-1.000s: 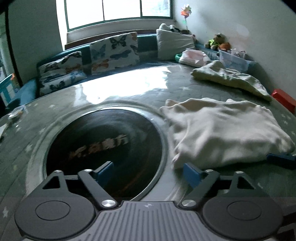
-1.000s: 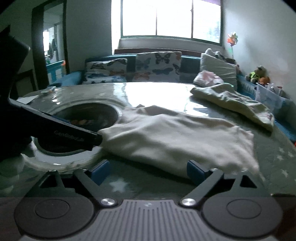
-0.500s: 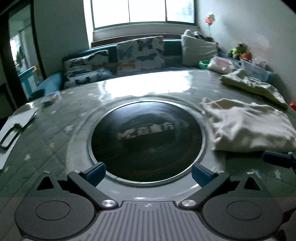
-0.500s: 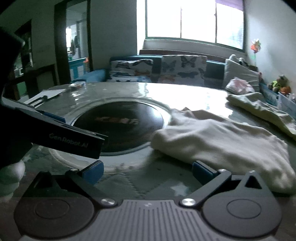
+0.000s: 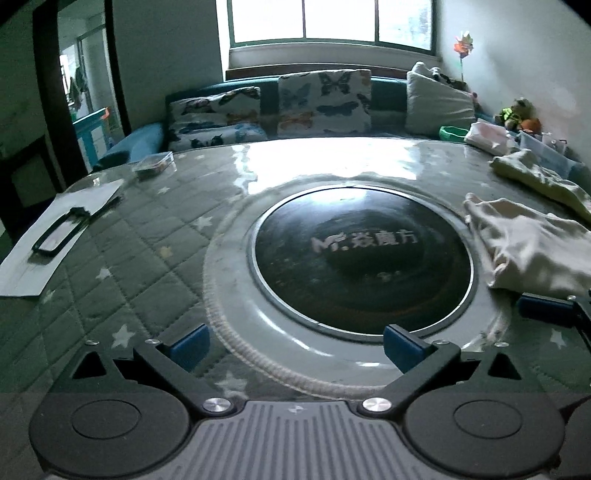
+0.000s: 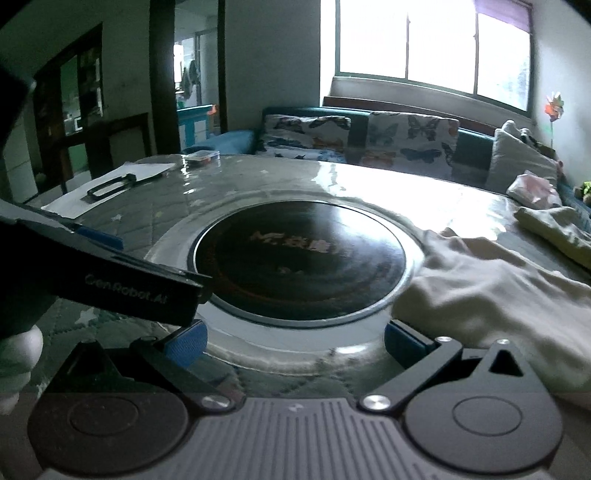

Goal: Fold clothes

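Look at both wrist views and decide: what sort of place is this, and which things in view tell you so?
Most likely a lived-in family room at home. A cushioned bench with butterfly cushions sits under the window, soft toys rest in the corner, and clothes lie on a large round table with a quilted cover.

Both tools have swung away from the folded cream cloth garment (image 5: 532, 251), which sat just ahead of their blue pads a second ago and now lies off to the right. The left gripper (image 5: 295, 345) and right gripper (image 6: 295, 341), jaws spread wider and empty, now face the round black glass disc (image 5: 362, 254).
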`<action>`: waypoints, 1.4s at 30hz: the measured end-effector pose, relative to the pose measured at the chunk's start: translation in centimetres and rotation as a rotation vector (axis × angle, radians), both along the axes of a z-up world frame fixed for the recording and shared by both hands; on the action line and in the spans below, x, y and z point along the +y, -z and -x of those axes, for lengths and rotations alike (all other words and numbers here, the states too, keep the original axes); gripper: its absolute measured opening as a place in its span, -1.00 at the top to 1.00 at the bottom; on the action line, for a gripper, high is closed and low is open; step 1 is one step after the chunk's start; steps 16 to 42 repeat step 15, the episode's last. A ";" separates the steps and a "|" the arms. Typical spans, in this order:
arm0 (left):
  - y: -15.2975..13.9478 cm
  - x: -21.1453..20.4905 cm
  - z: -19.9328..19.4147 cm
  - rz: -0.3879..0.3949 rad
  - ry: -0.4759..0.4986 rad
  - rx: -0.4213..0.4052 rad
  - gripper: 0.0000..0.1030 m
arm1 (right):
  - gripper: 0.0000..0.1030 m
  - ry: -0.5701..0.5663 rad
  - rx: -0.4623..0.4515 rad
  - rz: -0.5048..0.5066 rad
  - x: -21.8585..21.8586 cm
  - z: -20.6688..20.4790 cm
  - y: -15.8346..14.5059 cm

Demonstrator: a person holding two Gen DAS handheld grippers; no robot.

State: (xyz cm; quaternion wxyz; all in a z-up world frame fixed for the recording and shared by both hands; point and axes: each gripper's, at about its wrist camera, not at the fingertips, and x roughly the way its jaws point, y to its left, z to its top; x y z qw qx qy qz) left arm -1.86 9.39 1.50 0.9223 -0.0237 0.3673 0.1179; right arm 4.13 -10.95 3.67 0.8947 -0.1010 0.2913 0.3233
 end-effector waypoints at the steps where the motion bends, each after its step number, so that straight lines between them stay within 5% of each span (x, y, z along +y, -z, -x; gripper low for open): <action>1: 0.0 0.2 0.1 0.001 -0.005 0.001 -0.98 | -1.00 -0.002 0.001 0.002 0.2 -0.1 0.1; 42: -0.2 1.9 0.4 0.011 -0.048 -0.011 -0.97 | -1.00 -0.053 0.031 0.018 2.8 -0.7 0.9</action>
